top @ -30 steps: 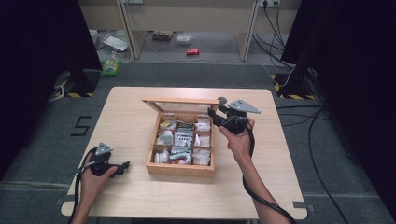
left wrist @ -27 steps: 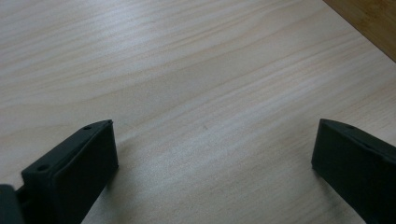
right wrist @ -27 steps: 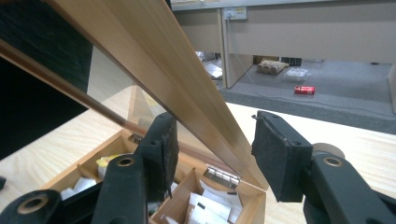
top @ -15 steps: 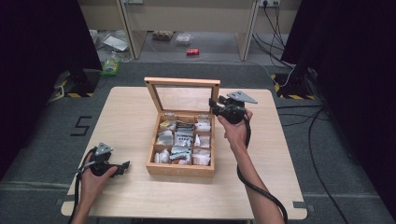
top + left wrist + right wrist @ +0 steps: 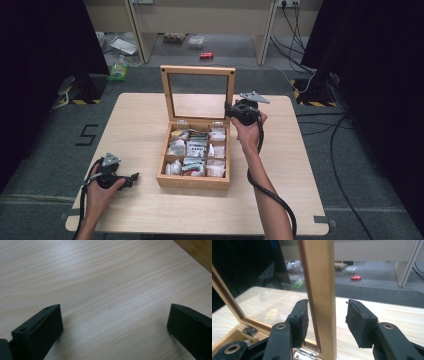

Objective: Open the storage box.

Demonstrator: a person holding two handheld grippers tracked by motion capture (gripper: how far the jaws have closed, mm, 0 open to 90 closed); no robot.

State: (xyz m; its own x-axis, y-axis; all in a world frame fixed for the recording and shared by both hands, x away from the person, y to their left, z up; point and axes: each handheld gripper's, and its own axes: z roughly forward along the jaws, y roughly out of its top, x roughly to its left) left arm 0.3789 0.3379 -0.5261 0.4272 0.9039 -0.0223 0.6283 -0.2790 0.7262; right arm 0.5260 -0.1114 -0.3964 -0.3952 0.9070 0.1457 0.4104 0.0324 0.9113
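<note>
— Looking down from the high view, where does the wooden box [image 5: 194, 175] sit?

— Near the middle of the table [image 5: 300, 165], its compartments full of small packets [image 5: 196, 149]. Its glass-paned lid [image 5: 197, 92] stands upright on the hinges [image 5: 305, 355] at the back edge.

— And the right gripper [image 5: 231, 107]?

— It sits at the lid's right frame rail [image 5: 320, 295]. In the right gripper view the jaws straddle that rail: the left pad is touching it or very nearly so, while a clear gap shows between the rail and the right pad. So the jaws are parted around the rail, not clamped on it.

— The left gripper [image 5: 131, 177]?

— It rests low on the table, well left of the box, in the person's left hand [image 5: 100, 187]. Its own view shows the jaws spread wide over bare wood with nothing between them.

— What could go wrong from here?

— I judge the lid is the risk. With no firm clamp on it, a lid standing near vertical could tip forward and slam onto the packets, or swing back and strain the hinges. A sideways nudge on the rail could also skid the whole box, since nothing steadies its base.
</note>
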